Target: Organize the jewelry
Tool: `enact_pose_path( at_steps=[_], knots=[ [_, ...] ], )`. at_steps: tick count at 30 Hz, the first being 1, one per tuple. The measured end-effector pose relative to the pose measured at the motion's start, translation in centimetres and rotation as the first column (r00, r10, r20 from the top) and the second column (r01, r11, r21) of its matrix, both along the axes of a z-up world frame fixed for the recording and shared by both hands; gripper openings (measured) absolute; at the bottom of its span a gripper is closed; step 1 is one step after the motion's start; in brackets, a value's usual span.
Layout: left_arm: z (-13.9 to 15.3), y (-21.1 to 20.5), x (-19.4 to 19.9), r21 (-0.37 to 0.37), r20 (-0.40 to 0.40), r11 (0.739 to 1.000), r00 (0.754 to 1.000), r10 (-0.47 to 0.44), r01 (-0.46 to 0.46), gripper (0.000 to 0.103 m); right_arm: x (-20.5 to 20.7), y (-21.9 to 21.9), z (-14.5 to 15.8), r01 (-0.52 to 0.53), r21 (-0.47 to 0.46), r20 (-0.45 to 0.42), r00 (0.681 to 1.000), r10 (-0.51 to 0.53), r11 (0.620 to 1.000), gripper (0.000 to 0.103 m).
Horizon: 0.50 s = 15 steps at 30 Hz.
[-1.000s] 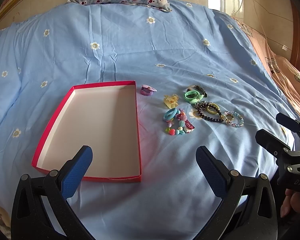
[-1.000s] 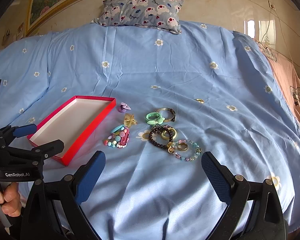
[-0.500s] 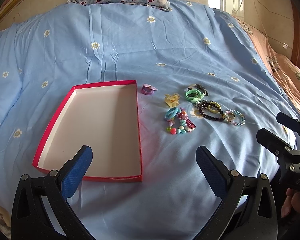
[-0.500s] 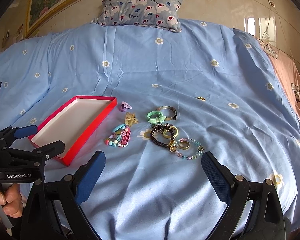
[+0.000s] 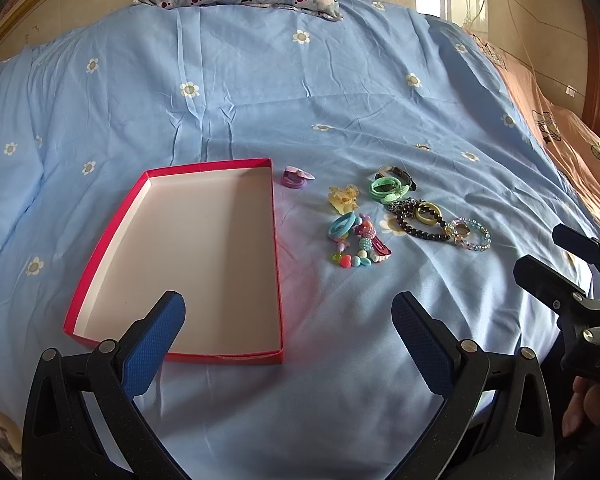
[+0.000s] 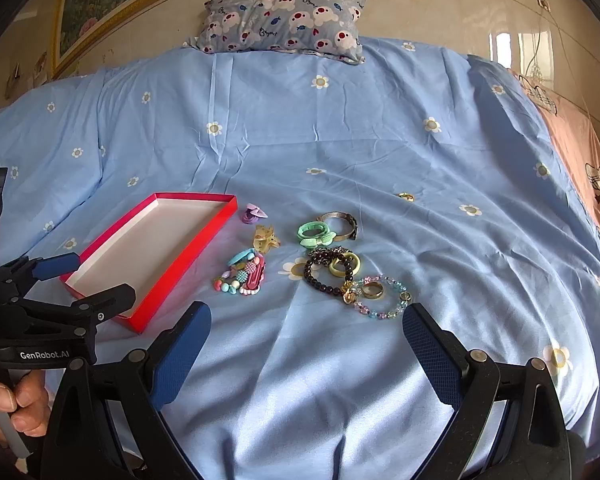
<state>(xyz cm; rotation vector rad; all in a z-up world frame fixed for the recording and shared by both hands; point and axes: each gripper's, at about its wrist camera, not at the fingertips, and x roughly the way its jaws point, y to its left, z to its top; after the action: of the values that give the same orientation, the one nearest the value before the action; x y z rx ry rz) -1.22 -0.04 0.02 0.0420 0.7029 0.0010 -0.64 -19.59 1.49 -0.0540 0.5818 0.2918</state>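
A shallow rectangular box with red walls and a white floor point(image 5: 196, 252) lies on the light blue bed sheet with small white flowers point(image 5: 260, 92), in the lower left part of the left wrist view, and nothing is inside it. The left gripper point(image 5: 288, 320) hangs above the near end of this box with its blue-padded fingers wide apart, holding nothing. Just right of the far corner of the box is a small purple hair tie point(image 5: 294, 178). Further right, in the middle of the frame, lies the group of jewelry: a yellow translucent hair clip point(image 5: 343, 198), a blue hair tie point(image 5: 342, 226) touching a string of colourful plastic beads point(image 5: 360, 252), then a green hair tie point(image 5: 386, 189) beside a metal bangle point(image 5: 396, 172). Right of these, a dark bead bracelet point(image 5: 420, 228) overlaps a pale yellow ring bracelet point(image 5: 428, 214), and a clear pastel bead bracelet point(image 5: 474, 236) lies at the right end. In the right wrist view the right gripper point(image 6: 306, 340) is low in the frame, near this clear bracelet point(image 6: 382, 296), its fingers also wide apart and empty. A patterned pillow point(image 6: 284, 20) rests at the top of the frame.
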Motion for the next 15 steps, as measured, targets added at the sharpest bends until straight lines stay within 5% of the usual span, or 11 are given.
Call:
enact_pose_path(
  at_steps=[15],
  knots=[
    [-0.68, -0.62, 0.04, 0.0, -0.008, 1.0, 1.0, -0.002, 0.002, 0.103, 0.23, 0.0, -0.05, -0.002, 0.02, -0.012, 1.0, 0.002, 1.0, 0.098]
  ],
)
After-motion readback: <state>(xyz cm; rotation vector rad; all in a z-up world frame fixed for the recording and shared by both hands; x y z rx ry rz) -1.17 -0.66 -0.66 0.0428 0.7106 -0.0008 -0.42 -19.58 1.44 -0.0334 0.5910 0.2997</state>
